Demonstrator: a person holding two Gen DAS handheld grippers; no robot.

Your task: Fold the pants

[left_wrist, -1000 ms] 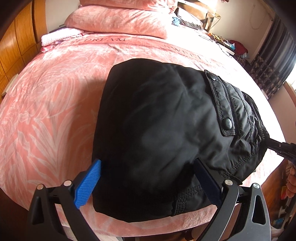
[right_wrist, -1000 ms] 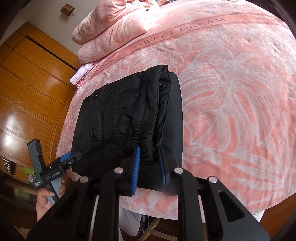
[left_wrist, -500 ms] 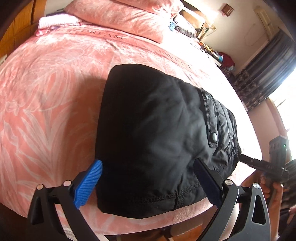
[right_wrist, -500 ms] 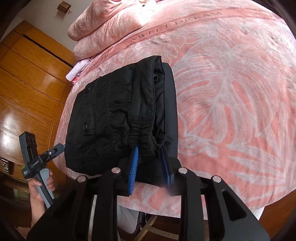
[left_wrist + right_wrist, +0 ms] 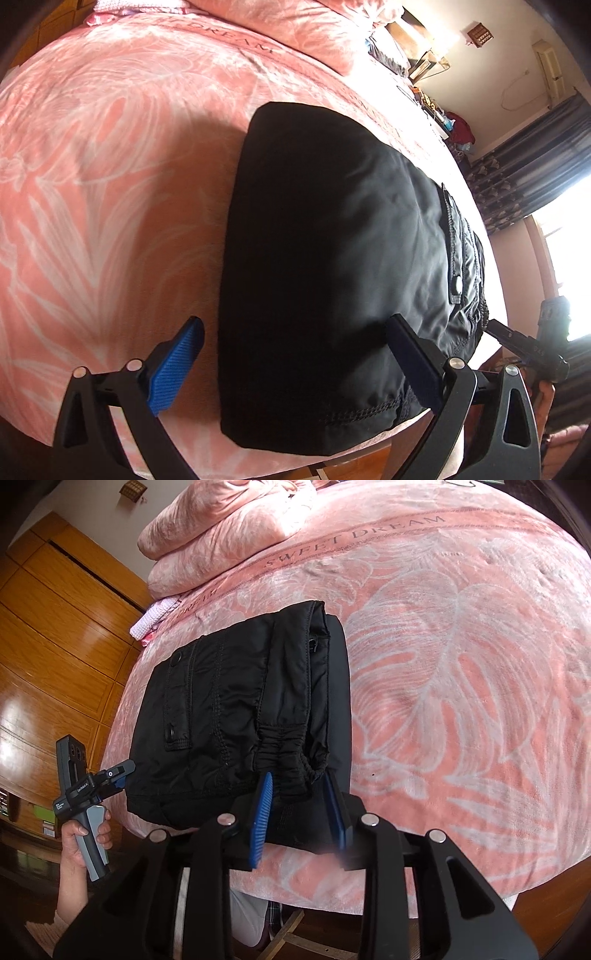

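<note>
Black pants (image 5: 240, 709) lie folded in a compact stack at the bed's (image 5: 461, 664) near edge. Right gripper (image 5: 299, 808): jaws part-open around the elastic waistband corner, grip uncertain. Left gripper (image 5: 299, 362): jaws wide open, straddling the near hem, holding nothing. Stack's long axis runs away from both. Blanket reads "SWEET DREAM".

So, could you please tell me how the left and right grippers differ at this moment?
The left gripper has its jaws spread wide, straddling a corner of the folded black pants; the right gripper has its jaws much narrower, around the gathered elastic band. The left sits at the smooth folded end, the right at the bunched end. Both have blue pads and hover at the bed's edge.
</note>
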